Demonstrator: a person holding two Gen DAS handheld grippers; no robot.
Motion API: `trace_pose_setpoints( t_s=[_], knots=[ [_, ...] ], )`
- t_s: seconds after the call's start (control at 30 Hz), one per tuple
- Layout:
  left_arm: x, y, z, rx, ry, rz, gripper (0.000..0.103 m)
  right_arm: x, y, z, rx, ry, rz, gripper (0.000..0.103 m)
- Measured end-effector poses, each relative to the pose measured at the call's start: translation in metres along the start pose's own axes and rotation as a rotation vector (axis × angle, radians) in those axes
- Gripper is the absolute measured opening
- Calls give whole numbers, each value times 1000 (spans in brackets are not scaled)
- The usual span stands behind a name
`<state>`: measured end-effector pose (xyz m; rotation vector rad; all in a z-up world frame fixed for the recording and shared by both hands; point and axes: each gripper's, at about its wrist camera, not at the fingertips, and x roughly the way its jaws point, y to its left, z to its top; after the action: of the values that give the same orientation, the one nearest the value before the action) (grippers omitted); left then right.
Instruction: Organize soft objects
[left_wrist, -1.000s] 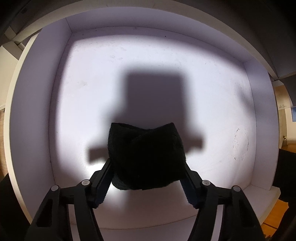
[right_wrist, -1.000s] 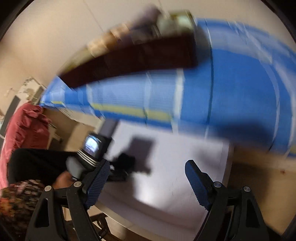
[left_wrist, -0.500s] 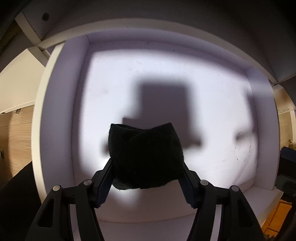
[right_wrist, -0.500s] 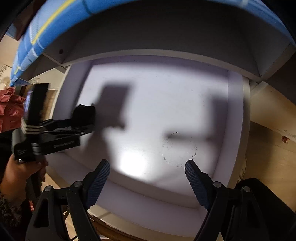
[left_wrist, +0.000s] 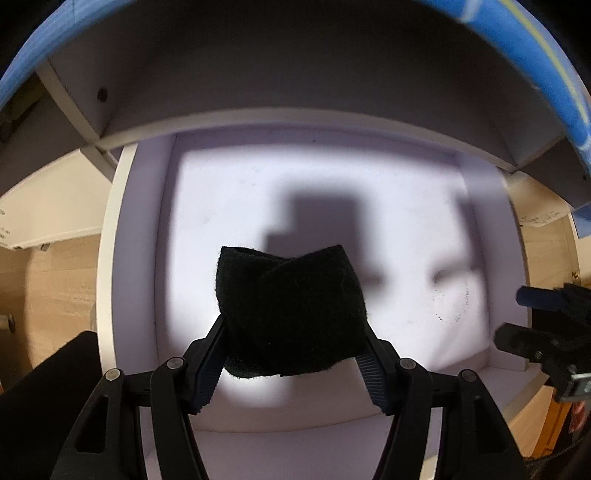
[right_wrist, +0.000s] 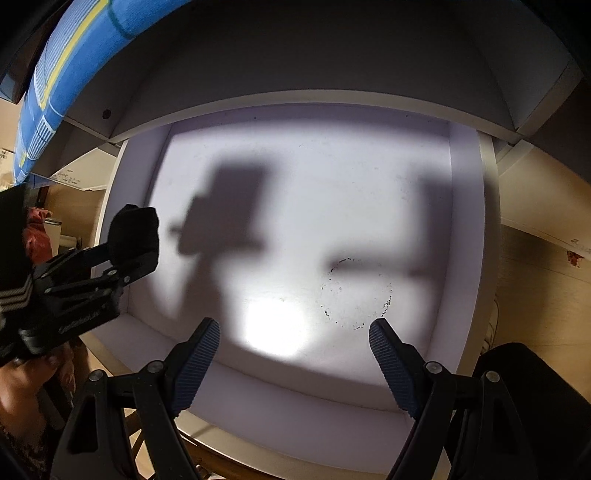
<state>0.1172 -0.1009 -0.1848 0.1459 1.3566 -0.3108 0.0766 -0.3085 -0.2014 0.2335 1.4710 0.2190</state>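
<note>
L wrist view: we see our left gripper (left_wrist: 293, 345) w/ jaws clamped on a black rolled soft cloth (left_wrist: 291, 310), held above the white drawer (left_wrist: 107, 258), clear of its lit floor. Its shadow falls on the floor behind. A blue striped fabric (left_wrist: 535, 70) edges the top. The right gripper (left_wrist: 546, 332) shows at the right rim.

R wrist view: our right gripper (right_wrist: 293, 334) has jaws wide apart, nothing btwn them, over the same drawer (right_wrist: 489, 221). A faint ring mark (right_wrist: 356, 291) sits on the floor. At left, the left gripper (right_wrist: 122, 258) carries the cloth (right_wrist: 135, 232) over the drawer's left edge; a hand (right_wrist: 22, 391) grips it below.
</note>
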Motion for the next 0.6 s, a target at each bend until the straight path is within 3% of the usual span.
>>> trace_pose_setpoints(
  t_s=[0.37,0.6],
  knots=[
    [-27,1,-8,18,-55,-19,65,12,-1,0,13,42,-72,84],
    [-58,-14,-13,81,-95,-47,65,22,-6,-3,45,75,-68,84]
  ],
)
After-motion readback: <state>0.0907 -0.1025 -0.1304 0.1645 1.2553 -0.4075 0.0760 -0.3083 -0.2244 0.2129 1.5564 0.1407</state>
